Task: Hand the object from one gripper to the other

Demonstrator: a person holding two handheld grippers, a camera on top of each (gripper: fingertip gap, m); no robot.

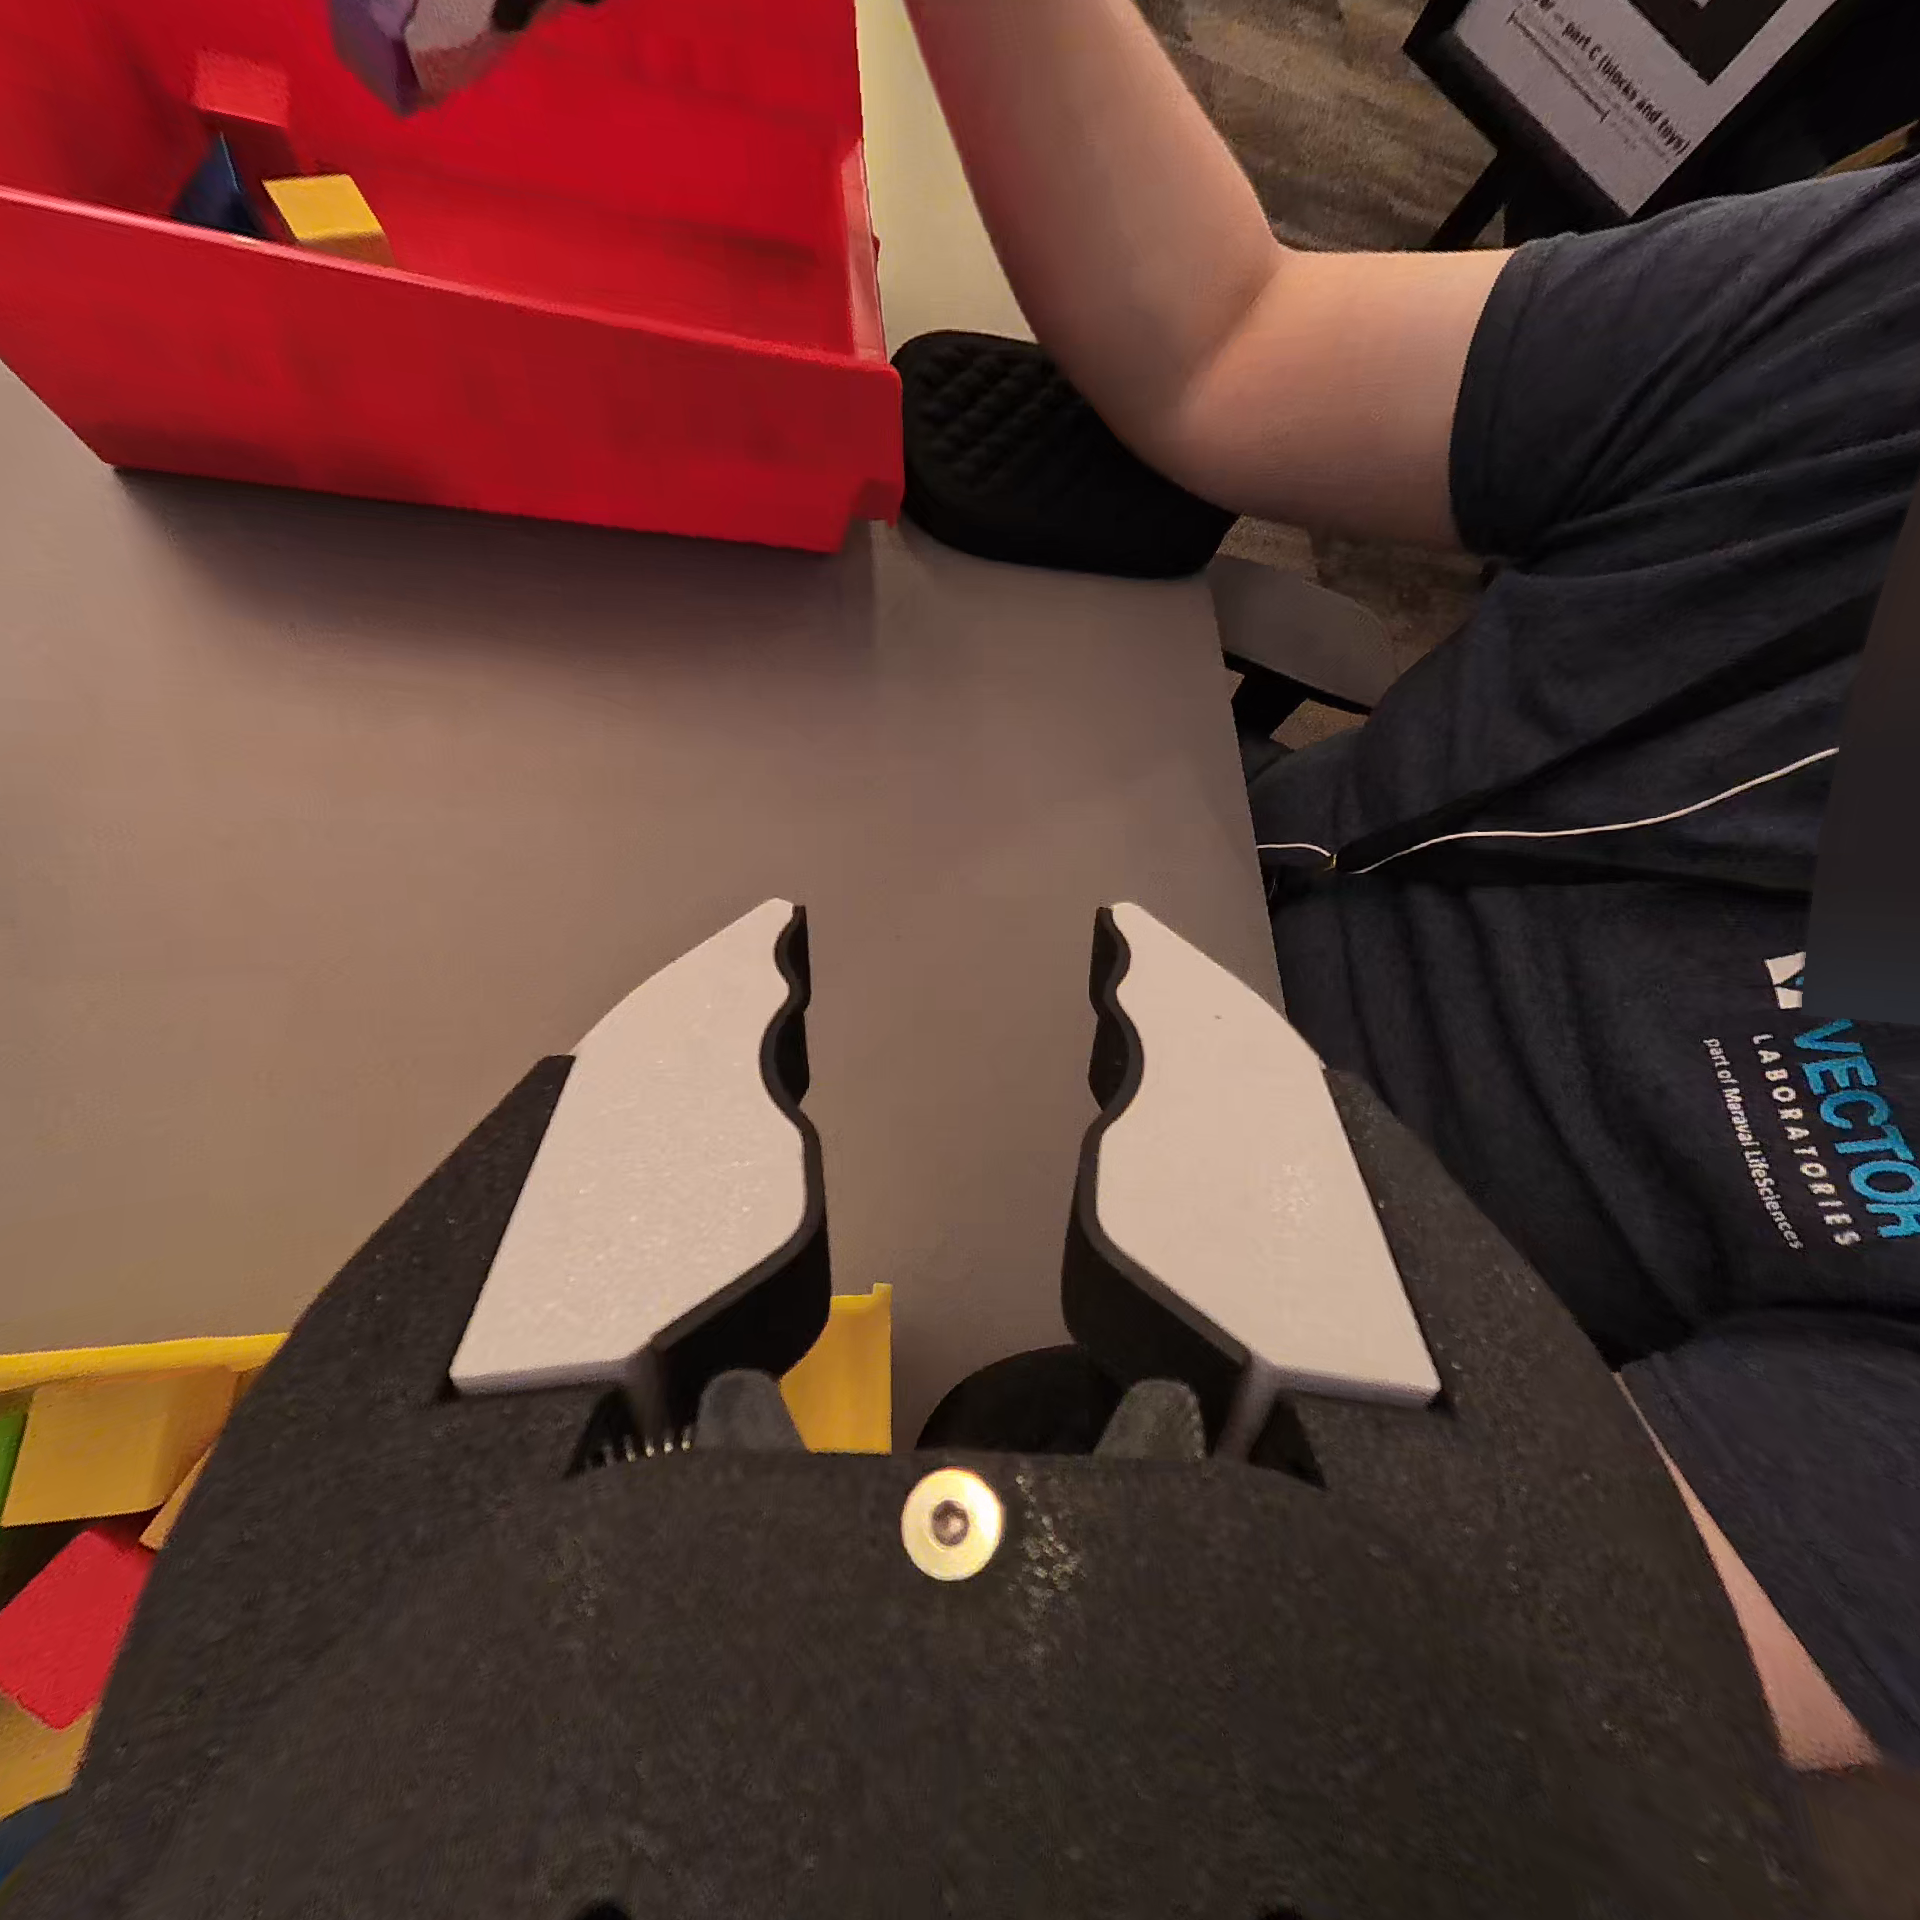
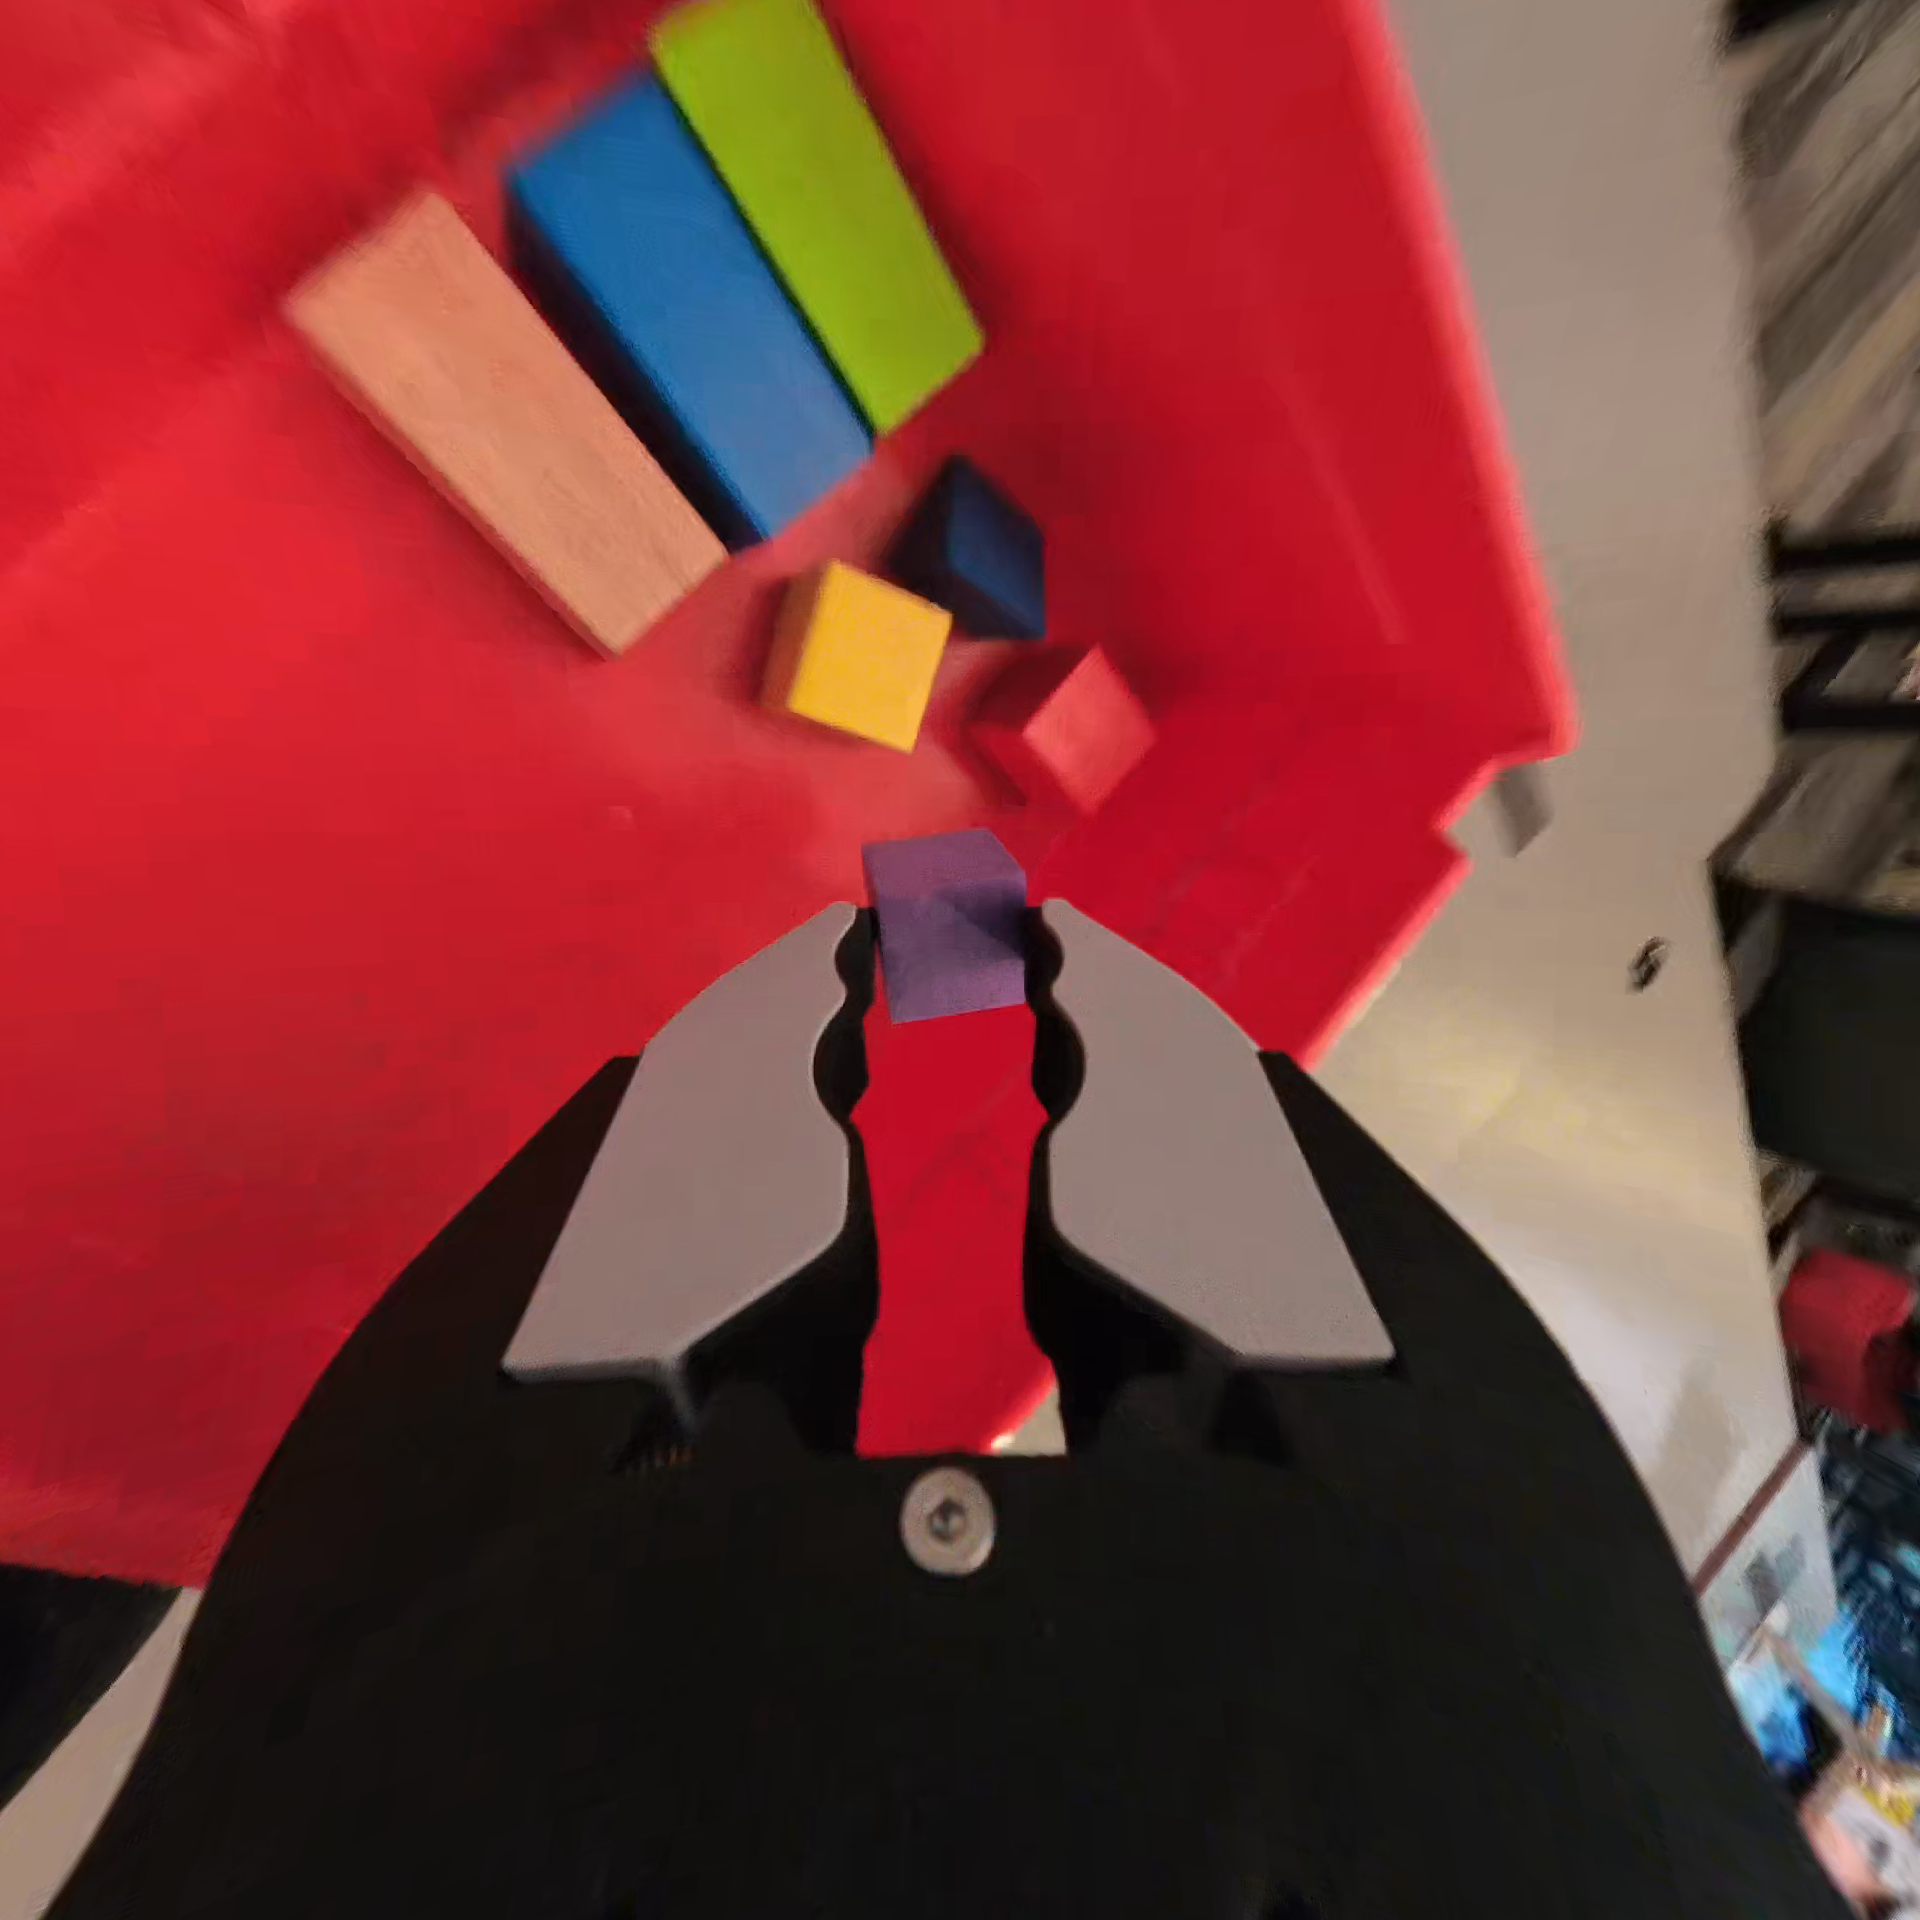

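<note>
In the left wrist view: left gripper (image 1: pixel 948 940) low over the bare grey table (image 1: pixel 520 831), fingers spread apart, nothing between them. Likely parked there as the receiving side, gap ready for a block. Red bin (image 1: pixel 468 416) beyond on the table, a yellow cube (image 1: pixel 327 213) visible over its near wall. Yellow bin (image 1: pixel 842 1371) partly hidden under the gripper body, close by. Person's bare arm (image 1: pixel 1195 343) reaching across toward the red bin, elbow on a black pad (image 1: pixel 1018 457); consistent with the other tool working above the bin. At the top edge, a blurred purple shape, probably the block, too smeared to confirm.

In the right wrist view: right gripper (image 2: pixel 948 914) pointed down over the red bin, clamped on a purple cube (image 2: pixel 945 925) right at the fingertips. Cube pinched by two opposite faces, far end protruding past the tips; judged a useful hold, since it leaves free surface for the other gripper. Below in the bin, apart from the cube: tan block (image 2: pixel 499 416), blue block (image 2: pixel 686 312), green block (image 2: pixel 821 208), a dark blue cube (image 2: pixel 977 551), the yellow cube, a red cube (image 2: pixel 1081 727). Frame motion-blurred. Transfer not yet begun; grippers well apart.
</note>
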